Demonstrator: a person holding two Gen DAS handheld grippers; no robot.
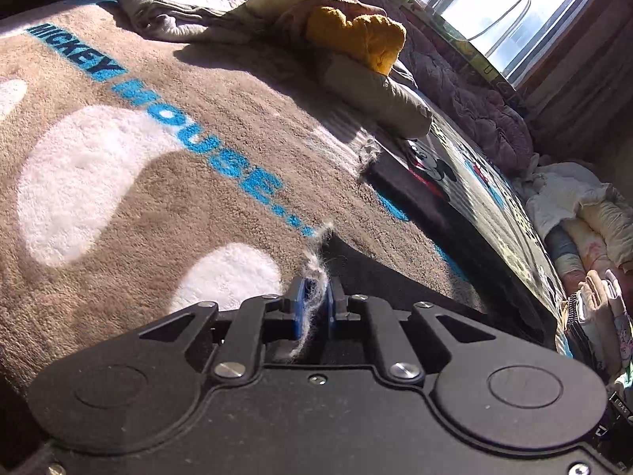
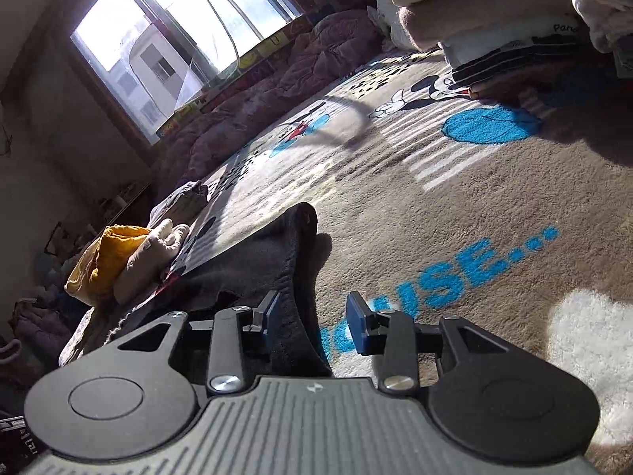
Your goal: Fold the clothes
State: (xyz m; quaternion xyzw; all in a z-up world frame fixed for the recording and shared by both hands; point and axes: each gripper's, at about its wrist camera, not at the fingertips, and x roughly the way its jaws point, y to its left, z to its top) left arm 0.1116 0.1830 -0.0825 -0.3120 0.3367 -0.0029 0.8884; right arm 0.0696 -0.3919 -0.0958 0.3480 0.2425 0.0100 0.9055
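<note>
Blanket (image 1: 118, 166): brown fleece with white patches and blue lettering; covers the whole work surface and carries every other item. Cartoon-mouse print shows on its far part in both views.
Quilt (image 1: 486, 118): purple, bunched along the far edge of the blanket, under the window (image 2: 158, 39).
Folded stack (image 2: 494, 19): beige, white and dark striped textiles, piled on the blanket beside a blue dot, in the right wrist view at upper right.
Unfolded pile (image 1: 348, 35): a mustard-yellow piece on top of grey and beige pieces, resting on the blanket well apart from both grippers.
Dark garment (image 2: 261, 253): black or dark grey cloth, lying flat on the blanket with one rounded corner raised. Position: directly ahead of both grippers, its edge running under the right gripper's fingers.
Right gripper (image 2: 314, 318): jaws roughly half open. The dark garment's edge lies below and between the blue pads (image 2: 273, 312); the pads do not press on it. Nothing held.
Left gripper (image 1: 313, 301): jaws almost closed, a narrow slot between the blue pads. The dark garment lies just ahead of the tips, not clamped.
Fluff (image 1: 314, 273): pale fibre strand, caught in the slot between the left gripper's pads and trailing above and below them.
</note>
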